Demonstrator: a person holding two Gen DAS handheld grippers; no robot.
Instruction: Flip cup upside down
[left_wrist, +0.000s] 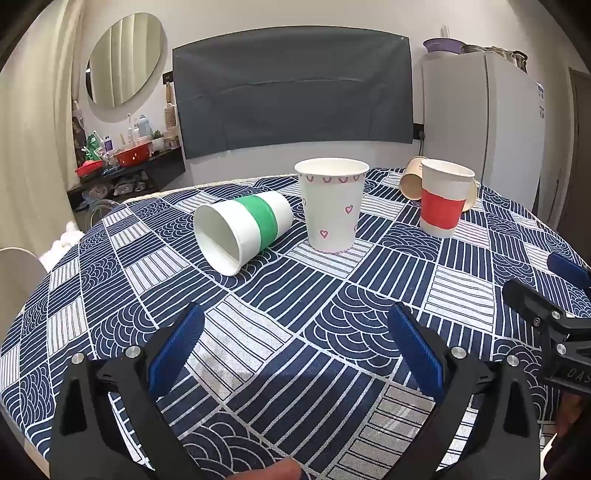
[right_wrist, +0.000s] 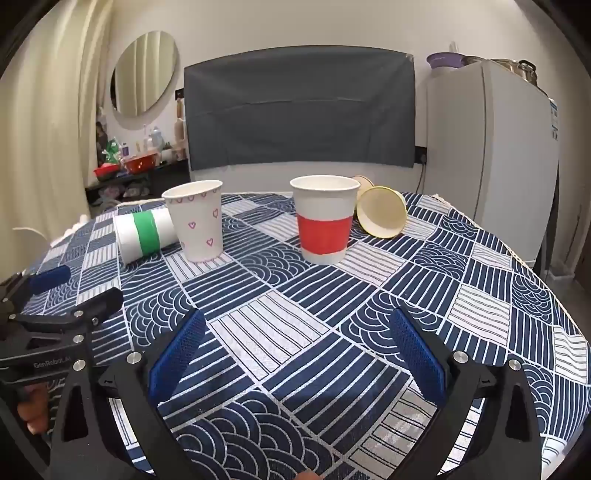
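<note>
Several paper cups sit on the round table. A white cup with pink hearts stands upright. A white cup with a red band stands upright to its right. A green-banded cup lies on its side at the left. A yellowish cup lies on its side behind the red one. My left gripper is open and empty, short of the cups. My right gripper is open and empty, also short of them.
The table wears a blue-and-white patterned cloth. A grey-covered screen and a white fridge stand behind. A cluttered shelf is at the far left. Each gripper shows at the edge of the other's view.
</note>
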